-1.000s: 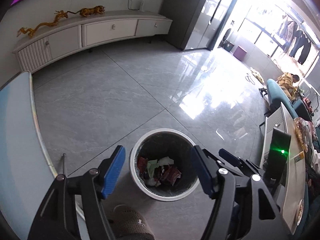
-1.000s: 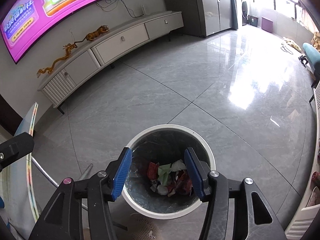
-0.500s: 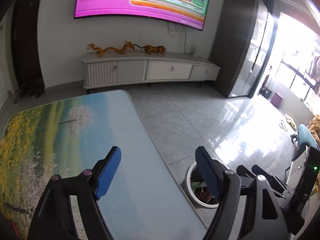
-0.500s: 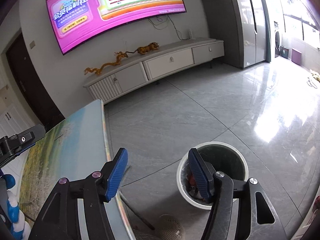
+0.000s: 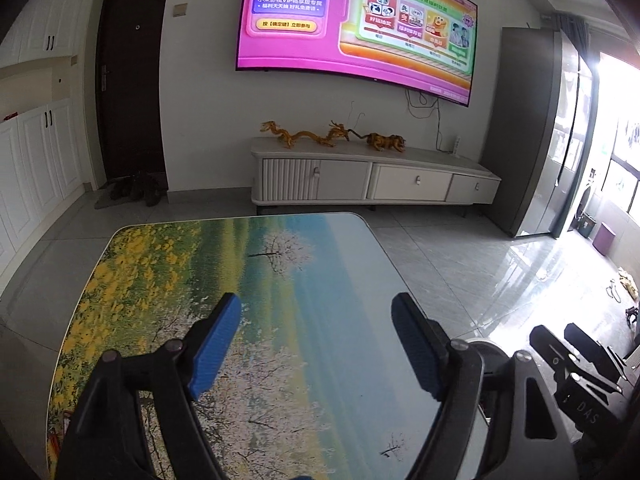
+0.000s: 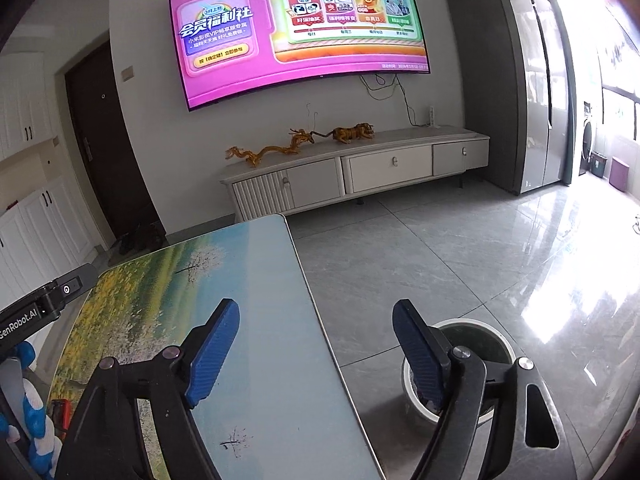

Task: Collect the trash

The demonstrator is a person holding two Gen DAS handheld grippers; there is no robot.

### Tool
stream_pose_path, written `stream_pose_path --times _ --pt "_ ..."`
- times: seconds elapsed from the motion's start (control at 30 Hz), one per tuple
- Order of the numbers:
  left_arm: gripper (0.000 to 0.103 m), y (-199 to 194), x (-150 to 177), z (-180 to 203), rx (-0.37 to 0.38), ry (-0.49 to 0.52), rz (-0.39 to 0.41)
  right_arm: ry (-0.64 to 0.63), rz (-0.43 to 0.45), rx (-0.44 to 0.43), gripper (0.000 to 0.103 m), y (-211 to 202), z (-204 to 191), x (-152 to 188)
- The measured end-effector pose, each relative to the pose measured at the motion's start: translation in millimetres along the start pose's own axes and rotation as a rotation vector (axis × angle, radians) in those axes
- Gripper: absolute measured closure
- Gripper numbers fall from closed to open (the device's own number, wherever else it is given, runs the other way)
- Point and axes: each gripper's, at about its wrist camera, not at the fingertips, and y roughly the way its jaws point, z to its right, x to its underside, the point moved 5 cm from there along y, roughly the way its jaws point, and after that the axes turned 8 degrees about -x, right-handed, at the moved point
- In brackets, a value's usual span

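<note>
While the bin stood on the grey tiled floor just right of the table, its white rim and dark inside showed in the right wrist view, partly hidden behind the right finger of the right gripper; what lay inside it could not be made out. In the left wrist view only a sliver of the bin's rim showed, behind the left gripper's right finger. The right gripper was released, its blue pads wide apart with nothing between them, one pad over the table's right edge and the other over the bin. The left gripper was likewise spread and held nothing, and it hung above the table, whose top bore a printed picture of yellow flowers, white blossom trees and blue sky. At the far wall stood a long white cabinet with golden dragon figures on it, and above it hung a large curved television showing a pink screen. A dark door was at the far left, and a tall grey cupboard at the far right beside bright windows
</note>
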Motion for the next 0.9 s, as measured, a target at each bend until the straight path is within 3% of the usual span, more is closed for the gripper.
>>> stream_pose_path --times 0.37,0.7,0.9 --pt "0.012 -19 16 0 -0.012 0.016 0.059 -0.062 0.039 0.053 0.007 0 -18 14" --pt "0.007 -15 20 -1 -0.057 0.010 0.109 -0.057 0.026 0.063 0.005 5 -13 23" --pt "0.007 -8 23 -3 -0.062 0.015 0.092 -0.054 0.015 0.067 0.005 10 -11 25"
